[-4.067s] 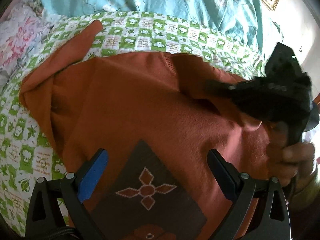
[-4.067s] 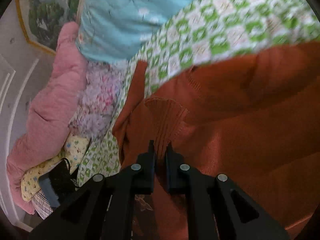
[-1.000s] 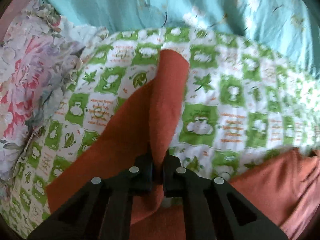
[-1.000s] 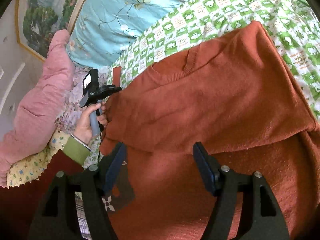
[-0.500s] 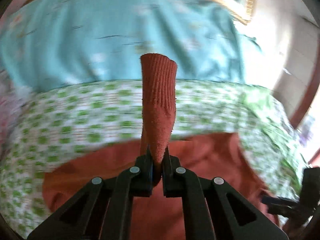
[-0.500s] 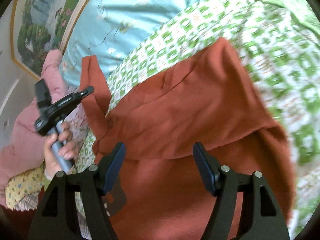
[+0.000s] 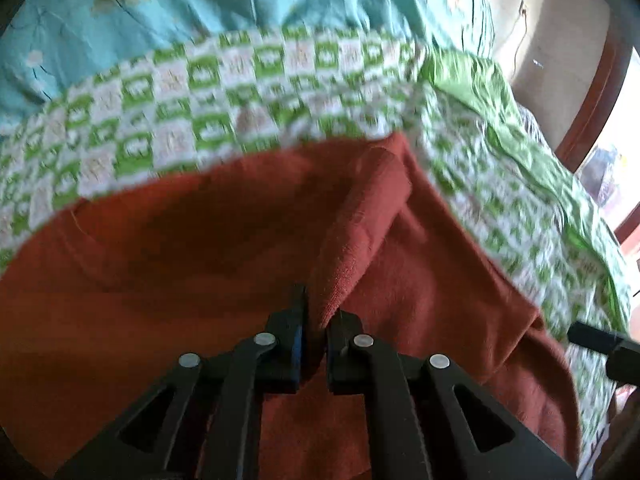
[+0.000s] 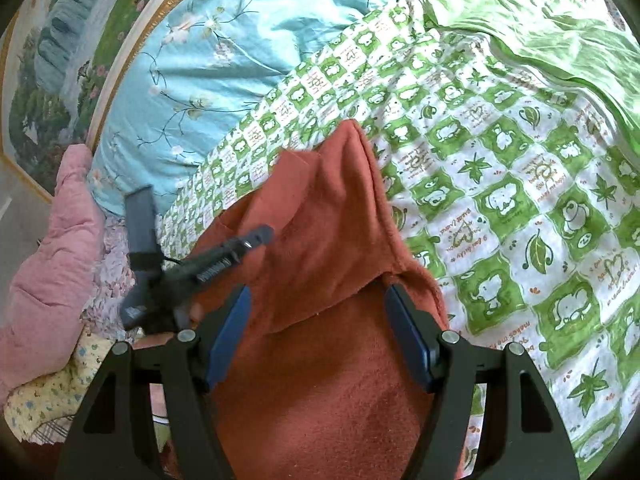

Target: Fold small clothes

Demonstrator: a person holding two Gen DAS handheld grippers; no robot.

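A rust-orange knit sweater point(image 7: 200, 248) lies on a green-and-white checked sheet point(image 7: 240, 92). My left gripper point(image 7: 316, 320) is shut on the sweater's sleeve point(image 7: 360, 232), which now lies folded across the sweater body. In the right wrist view the sweater point(image 8: 328, 264) is bunched to a peak, and my right gripper point(image 8: 320, 312) is open just above it, with blue pads either side of the fabric. The left gripper point(image 8: 224, 252) shows at the left of that view, laid over the sweater's left side.
A light blue flowered quilt point(image 8: 224, 52) lies at the head of the bed below a framed painting point(image 8: 52, 60). A pink quilt point(image 8: 44, 248) is bundled at the left. A plain green cover point(image 8: 552, 20) lies at the far right.
My left gripper has carried the sleeve from held upright down and across onto the sweater body. My right gripper has stayed open and moved in closer over the sweater.
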